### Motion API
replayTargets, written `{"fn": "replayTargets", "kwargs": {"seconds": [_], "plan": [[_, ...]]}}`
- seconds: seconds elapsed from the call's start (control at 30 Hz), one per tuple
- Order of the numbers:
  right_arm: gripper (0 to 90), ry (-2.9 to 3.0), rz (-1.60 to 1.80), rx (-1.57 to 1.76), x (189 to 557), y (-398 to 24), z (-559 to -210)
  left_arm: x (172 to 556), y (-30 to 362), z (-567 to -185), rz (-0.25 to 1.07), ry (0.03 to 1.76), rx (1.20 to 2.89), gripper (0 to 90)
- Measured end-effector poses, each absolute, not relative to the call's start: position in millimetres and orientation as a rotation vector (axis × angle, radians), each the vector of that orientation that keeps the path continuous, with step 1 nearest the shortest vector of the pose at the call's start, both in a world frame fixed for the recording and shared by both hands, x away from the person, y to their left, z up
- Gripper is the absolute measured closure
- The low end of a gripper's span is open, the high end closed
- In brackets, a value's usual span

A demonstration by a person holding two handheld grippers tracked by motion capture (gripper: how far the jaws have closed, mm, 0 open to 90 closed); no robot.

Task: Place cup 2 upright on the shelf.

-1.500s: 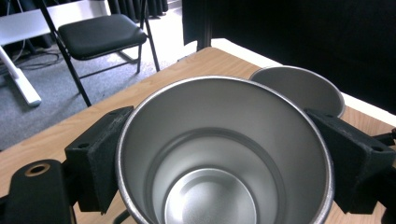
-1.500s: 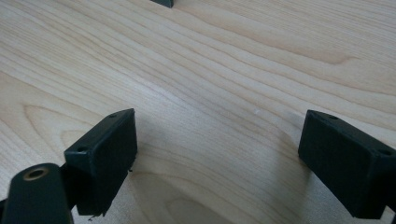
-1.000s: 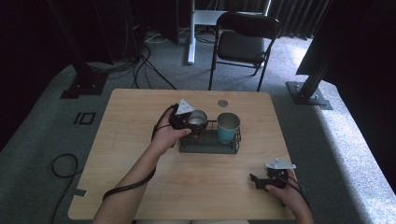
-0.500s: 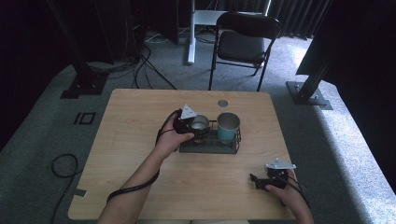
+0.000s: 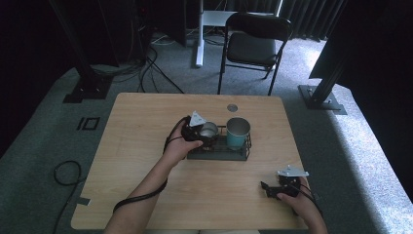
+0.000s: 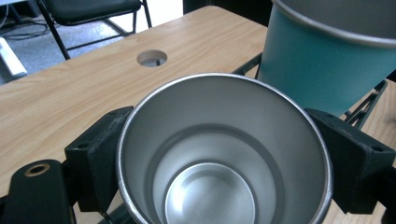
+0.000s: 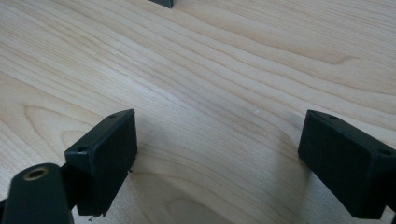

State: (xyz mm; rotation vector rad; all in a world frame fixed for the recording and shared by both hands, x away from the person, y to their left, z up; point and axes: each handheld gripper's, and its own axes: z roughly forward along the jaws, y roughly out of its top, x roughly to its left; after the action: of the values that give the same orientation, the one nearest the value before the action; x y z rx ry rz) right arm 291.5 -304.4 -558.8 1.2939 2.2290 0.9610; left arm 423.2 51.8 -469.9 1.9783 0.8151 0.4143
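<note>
Left gripper (image 6: 219, 154) pinching steel cup (image 6: 219, 154) in wire rack (image 5: 219, 151), right gripper (image 7: 219, 158) spread idle; could clip teal cup (image 6: 322, 60).

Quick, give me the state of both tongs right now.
Left tongs: shut on the steel cup, beside the teal cup in the rack.
Right tongs: open, holding nothing, over the table.

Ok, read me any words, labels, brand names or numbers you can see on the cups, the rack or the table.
None can be read.
Steel cup: bare metal, no print in sight.
Teal cup: plain side, no label in sight.
Rack: no marking.
Table: wood grain only.
</note>
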Motion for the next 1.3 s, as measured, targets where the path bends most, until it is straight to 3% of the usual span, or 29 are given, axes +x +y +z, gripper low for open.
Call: {"fn": "replayTargets", "kwargs": {"seconds": [0.23,0.4,1.3], "plan": [[11.3,2.229,0.962,1.294,292,-304,-559,422,49,-472,0.437,0.792,1.995,13.8],[11.3,2.229,0.962,1.294,292,-304,-559,422,53,-466,0.437,0.791,1.974,2.2],[11.3,2.230,0.958,1.291,291,-304,-559,403,102,-441,0.443,0.838,1.919,2.3]]}}
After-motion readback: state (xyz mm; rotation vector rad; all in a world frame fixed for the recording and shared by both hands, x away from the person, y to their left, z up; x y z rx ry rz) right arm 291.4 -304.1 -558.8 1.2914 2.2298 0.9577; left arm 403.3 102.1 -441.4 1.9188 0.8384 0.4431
